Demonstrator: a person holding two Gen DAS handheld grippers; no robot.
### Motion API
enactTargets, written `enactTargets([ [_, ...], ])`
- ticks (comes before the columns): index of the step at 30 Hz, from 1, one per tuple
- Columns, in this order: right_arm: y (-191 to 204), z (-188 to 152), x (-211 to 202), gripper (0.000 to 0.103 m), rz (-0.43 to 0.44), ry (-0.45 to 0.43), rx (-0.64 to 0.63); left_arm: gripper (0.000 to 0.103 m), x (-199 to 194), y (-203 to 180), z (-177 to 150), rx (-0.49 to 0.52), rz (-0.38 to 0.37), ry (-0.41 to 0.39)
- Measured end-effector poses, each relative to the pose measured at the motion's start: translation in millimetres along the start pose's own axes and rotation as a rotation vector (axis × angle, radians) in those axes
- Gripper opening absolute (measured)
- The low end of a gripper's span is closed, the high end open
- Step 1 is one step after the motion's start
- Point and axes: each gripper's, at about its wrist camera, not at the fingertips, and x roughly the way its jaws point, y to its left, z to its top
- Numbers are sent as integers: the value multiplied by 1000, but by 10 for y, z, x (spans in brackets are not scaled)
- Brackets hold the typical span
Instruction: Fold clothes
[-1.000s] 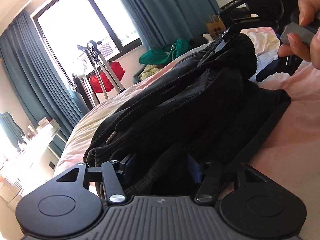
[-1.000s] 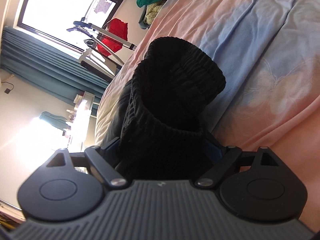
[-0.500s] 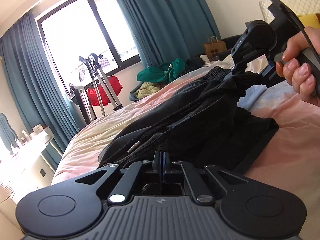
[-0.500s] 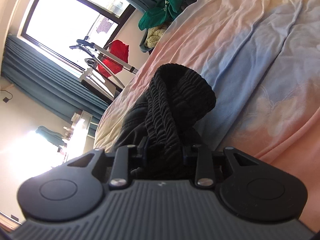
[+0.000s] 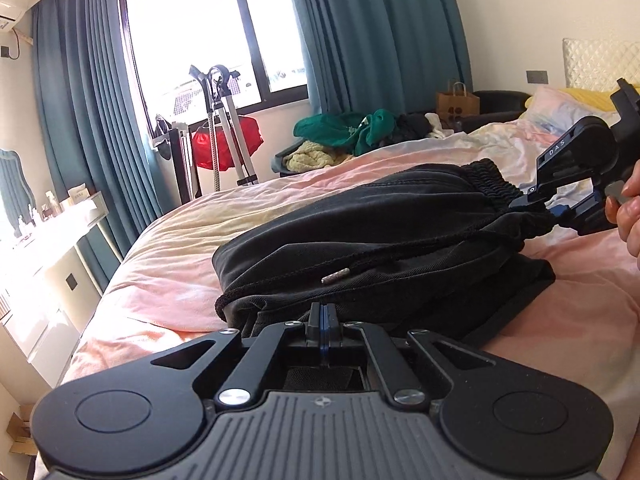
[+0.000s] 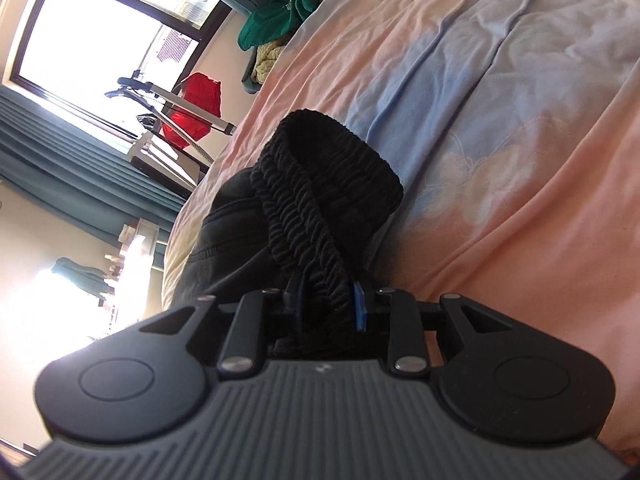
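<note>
My left gripper (image 5: 324, 314), low centre in the left wrist view, has its jaws pressed together on the near hem of the black shorts (image 5: 384, 236). The shorts lie bunched mid-frame on the pink bedsheet (image 5: 168, 280). At right, my right gripper (image 5: 548, 204) clamps the elastic waistband (image 6: 316, 216); its jaws are easing open slightly, the band between them. My right hand (image 5: 628, 216) sits at the frame's edge. Far upper left: window (image 5: 192, 36), teal curtains (image 5: 372, 32).
</note>
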Motion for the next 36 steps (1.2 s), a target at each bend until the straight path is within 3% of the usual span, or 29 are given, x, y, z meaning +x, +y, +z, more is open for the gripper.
enactTargets([
  [2,78,-2,-78,35,0,0,-52,12,-7,68,15,-43,-2,-5],
  [3,162,-12,-105,45,-10,5,-116,28,-12,104,22,-66,-1,-8],
  [4,228,-30,-113,52,-12,14,-167,52,-24,155,19,-104,13,-12],
  [6,322,-84,-91,87,-2,42,-242,70,-46,299,24,-193,-2,-23],
  [9,327,-129,58,88,-32,92,-264,83,-55,532,17,-337,-49,-23],
  [12,216,-129,274,89,-57,144,-209,83,28,806,-51,-529,-136,24],
  [18,29,-60,681,93,26,172,-73,83,411,1181,-331,-857,-213,163],
  [21,-11,-27,751,94,121,179,-7,83,592,1293,-492,-978,-245,206],
  [24,10,12,603,94,303,144,97,84,685,1358,-593,-1078,-296,209],
  [25,41,11,570,94,327,135,93,85,695,1379,-615,-1104,-305,209],
  [29,163,-16,545,94,337,123,26,86,711,1414,-690,-1141,-330,207],
  [33,104,-101,699,93,176,141,12,87,722,1413,-740,-1151,-344,218],
  [36,121,-150,753,93,128,151,-1,87,694,1405,-758,-1155,-348,224],
])
